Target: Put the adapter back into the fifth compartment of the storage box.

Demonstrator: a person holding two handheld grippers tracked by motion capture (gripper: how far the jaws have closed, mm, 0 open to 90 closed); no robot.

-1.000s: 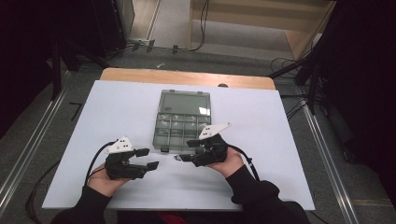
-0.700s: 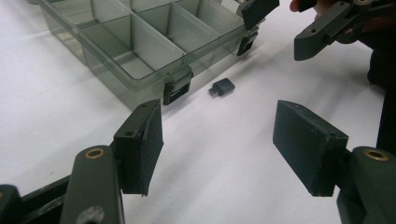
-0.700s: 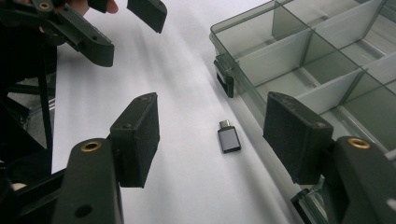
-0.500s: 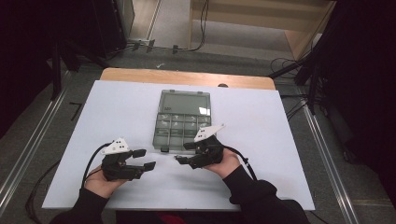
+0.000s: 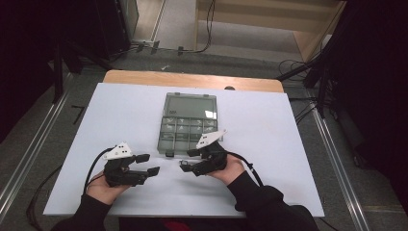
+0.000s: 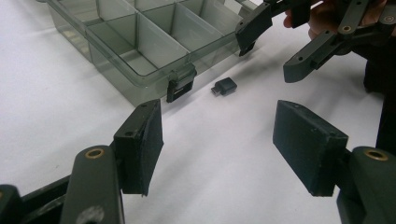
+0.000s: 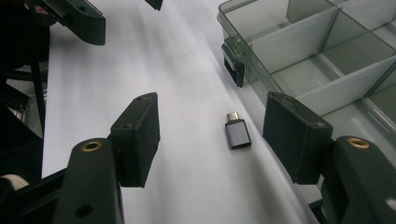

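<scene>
Right gripper (image 5: 184,159) has edged left since a second ago, jaws wide and empty, now over the small dark adapter (image 7: 238,133) lying on the table (image 5: 288,144) just beside the organiser box (image 5: 188,126); left gripper (image 5: 148,163) unmoved, open, empty; pickup looks imminent.

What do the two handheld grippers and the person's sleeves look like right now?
Both the left gripper and the right gripper are black, each topped by a pale three-cornered plate and trailing a black cable. Flat rectangular pads line the jaws, with brass-coloured pivot rivets. The sleeves are dark.
</scene>
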